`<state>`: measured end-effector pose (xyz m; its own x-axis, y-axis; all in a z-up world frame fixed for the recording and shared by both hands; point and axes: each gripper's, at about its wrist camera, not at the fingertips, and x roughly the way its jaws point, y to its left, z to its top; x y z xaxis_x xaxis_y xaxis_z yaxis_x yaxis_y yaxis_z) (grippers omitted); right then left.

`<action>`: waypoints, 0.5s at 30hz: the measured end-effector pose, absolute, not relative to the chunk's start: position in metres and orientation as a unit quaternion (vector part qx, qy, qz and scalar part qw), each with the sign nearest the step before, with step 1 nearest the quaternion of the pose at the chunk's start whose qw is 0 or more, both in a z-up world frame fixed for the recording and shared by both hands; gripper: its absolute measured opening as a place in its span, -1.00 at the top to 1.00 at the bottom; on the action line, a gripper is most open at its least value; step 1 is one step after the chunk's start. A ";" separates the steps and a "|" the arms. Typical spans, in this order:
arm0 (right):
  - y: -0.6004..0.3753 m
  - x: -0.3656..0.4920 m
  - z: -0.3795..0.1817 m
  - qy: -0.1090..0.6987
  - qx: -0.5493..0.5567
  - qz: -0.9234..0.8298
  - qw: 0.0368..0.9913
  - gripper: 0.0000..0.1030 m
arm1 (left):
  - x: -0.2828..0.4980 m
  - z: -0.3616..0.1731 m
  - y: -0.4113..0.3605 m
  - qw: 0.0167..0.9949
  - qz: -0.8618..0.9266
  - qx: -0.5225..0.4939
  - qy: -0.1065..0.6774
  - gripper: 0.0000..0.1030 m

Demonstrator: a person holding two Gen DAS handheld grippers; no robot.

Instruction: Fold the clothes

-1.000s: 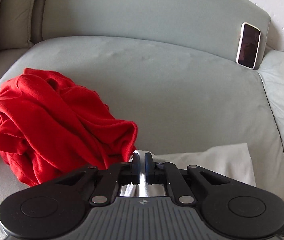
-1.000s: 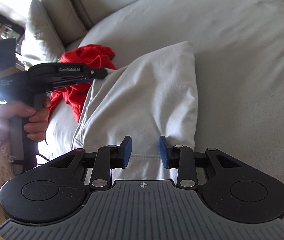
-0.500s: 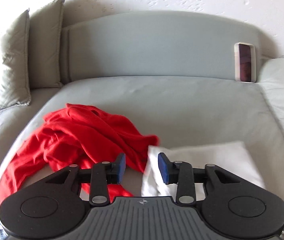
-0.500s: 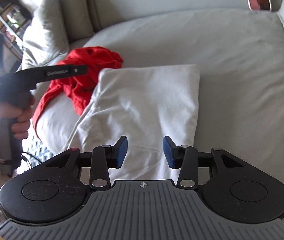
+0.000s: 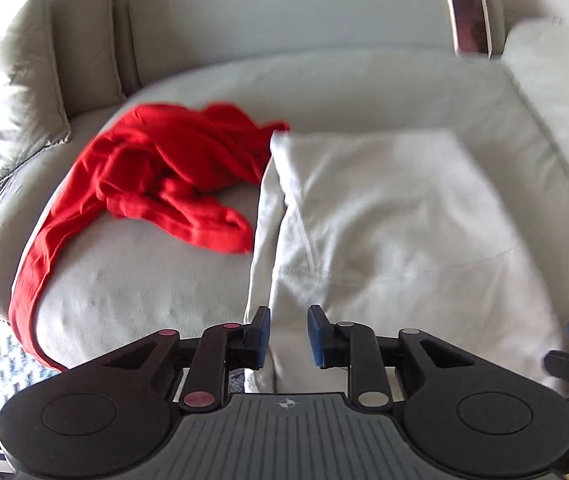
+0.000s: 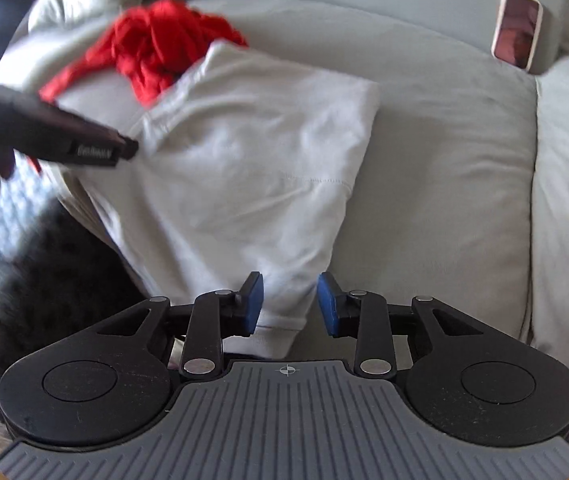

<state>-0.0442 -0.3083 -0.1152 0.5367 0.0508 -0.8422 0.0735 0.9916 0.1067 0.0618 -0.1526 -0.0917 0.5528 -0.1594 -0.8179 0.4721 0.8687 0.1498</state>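
Both tongs let go: the white garment lies folded on the sofa.

Left wrist view: the left tongs (image 5: 284, 338), clenched on a pinch of white cloth a second ago, now stand released above the near edge of the white garment (image 5: 384, 216), which lies flat on the sofa (image 5: 364, 84) with the crumpled red garment (image 5: 164, 172) touching its far left corner. Right wrist view: the right tongs (image 6: 289, 304) are released as before and hover over the garment's near hem; the left tongs' tip sits at its left side. The white piece looks nearly done; the red one likely comes next.
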 end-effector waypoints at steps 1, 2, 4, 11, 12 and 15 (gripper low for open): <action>-0.312 -0.050 -0.106 0.470 0.084 -0.006 0.879 0.19 | 0.054 -0.081 -0.150 0.868 -0.187 0.168 0.429 0.26; -0.314 -0.055 -0.096 0.460 0.098 -0.006 0.882 0.08 | 0.044 -0.071 -0.148 0.872 -0.191 0.160 0.421 0.17; -0.318 -0.065 -0.077 0.443 0.126 -0.003 0.888 -0.06 | 0.029 -0.056 -0.145 0.877 -0.194 0.145 0.414 0.10; -0.318 -0.093 -0.018 0.411 0.179 0.007 0.894 -0.65 | -0.008 -0.021 -0.138 0.881 -0.193 0.105 0.419 -0.63; -0.317 -0.098 -0.011 0.408 0.179 0.007 0.895 -0.66 | -0.014 -0.016 -0.137 0.882 -0.195 0.104 0.417 -0.71; -0.310 -0.109 0.003 0.402 0.172 -0.001 0.899 -0.75 | -0.029 -0.007 -0.137 0.884 -0.200 0.104 0.409 -0.78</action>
<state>-0.1093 -0.3098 0.0035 0.6767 0.1364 -0.7235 0.1400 0.9409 0.3084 -0.0289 -0.1367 -0.0066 0.5850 -0.2688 -0.7652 0.4390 0.8983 0.0201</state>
